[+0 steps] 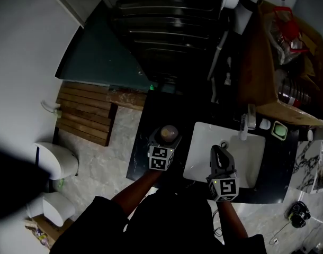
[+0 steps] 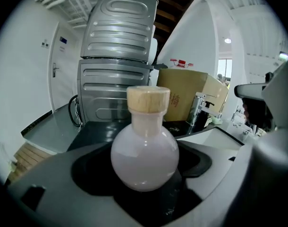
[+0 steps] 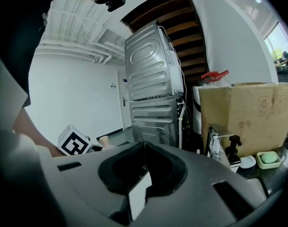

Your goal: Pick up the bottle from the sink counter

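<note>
Two claws were out, but only one was working. We had the left claw (image 1: 166, 142) closed on the bottle (image 2: 144, 157), its jaws bearing on the round belly from either side, below the neck and the wooden stopper (image 2: 148, 99). That low hold seemed sound to us. The belly is the widest part and sat snugly in the hollow of the jaws, whereas the short smooth neck would likely have slipped. The bottle stood upright in the grip, and we judged the claw was held level so that the pale, cloudy flask would not tip.

Seen from the head view, the bottle sat at the far tip of the left claw, over the dark table (image 1: 143, 147) and just left of the white sink (image 1: 201, 160). Whether its base touched the table or hung clear of it, we could not tell.

Our right claw (image 1: 220, 156) had its jaws together on nothing. It hovered over the near side of the sink, to the right of the bottle and apart from it. We took it to be parked out of the way, since one claw looked enough for so small a thing.
</note>
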The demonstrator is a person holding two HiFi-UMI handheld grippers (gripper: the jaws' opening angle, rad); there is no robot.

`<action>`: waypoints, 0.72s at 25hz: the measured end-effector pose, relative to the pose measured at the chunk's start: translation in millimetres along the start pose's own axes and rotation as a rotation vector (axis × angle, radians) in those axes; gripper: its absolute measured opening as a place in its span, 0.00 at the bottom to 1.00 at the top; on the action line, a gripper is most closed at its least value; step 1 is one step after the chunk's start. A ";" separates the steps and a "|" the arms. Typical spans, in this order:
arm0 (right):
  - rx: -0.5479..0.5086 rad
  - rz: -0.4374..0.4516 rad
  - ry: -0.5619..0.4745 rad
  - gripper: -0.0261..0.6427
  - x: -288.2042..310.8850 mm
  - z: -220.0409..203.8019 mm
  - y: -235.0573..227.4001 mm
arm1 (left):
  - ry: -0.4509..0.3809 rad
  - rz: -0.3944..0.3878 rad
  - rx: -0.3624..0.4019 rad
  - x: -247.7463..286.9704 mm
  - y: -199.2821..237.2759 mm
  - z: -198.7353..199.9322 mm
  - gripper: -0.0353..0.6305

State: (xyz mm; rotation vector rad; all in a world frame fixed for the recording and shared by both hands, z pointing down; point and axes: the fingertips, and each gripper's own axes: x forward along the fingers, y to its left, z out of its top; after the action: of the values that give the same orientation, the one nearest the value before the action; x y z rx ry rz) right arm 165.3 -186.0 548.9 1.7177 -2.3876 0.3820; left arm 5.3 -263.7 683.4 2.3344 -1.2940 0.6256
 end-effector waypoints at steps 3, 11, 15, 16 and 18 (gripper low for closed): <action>0.013 0.004 -0.002 0.10 -7.2 0.4 13.5 | -0.029 -0.020 -0.025 -20.6 -11.1 6.3 0.64; 0.021 -0.059 -0.036 0.10 -33.0 9.3 28.0 | -0.092 -0.042 -0.042 -78.3 -30.0 16.3 0.64; 0.010 -0.077 -0.044 0.10 -47.0 10.1 40.6 | -0.115 -0.055 -0.002 -106.4 -39.1 19.3 0.64; 0.006 -0.080 -0.035 0.10 -50.4 7.9 44.0 | -0.122 -0.057 0.006 -113.2 -41.4 20.4 0.64; -0.006 -0.083 -0.010 0.10 -56.3 1.3 50.6 | -0.140 -0.065 0.010 -125.8 -46.4 24.0 0.64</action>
State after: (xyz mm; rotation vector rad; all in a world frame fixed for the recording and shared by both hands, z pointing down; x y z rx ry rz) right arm 135.4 -120.3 526.1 1.8134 -2.3130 0.3542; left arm -9.6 -167.9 587.8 2.4559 -1.2705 0.4564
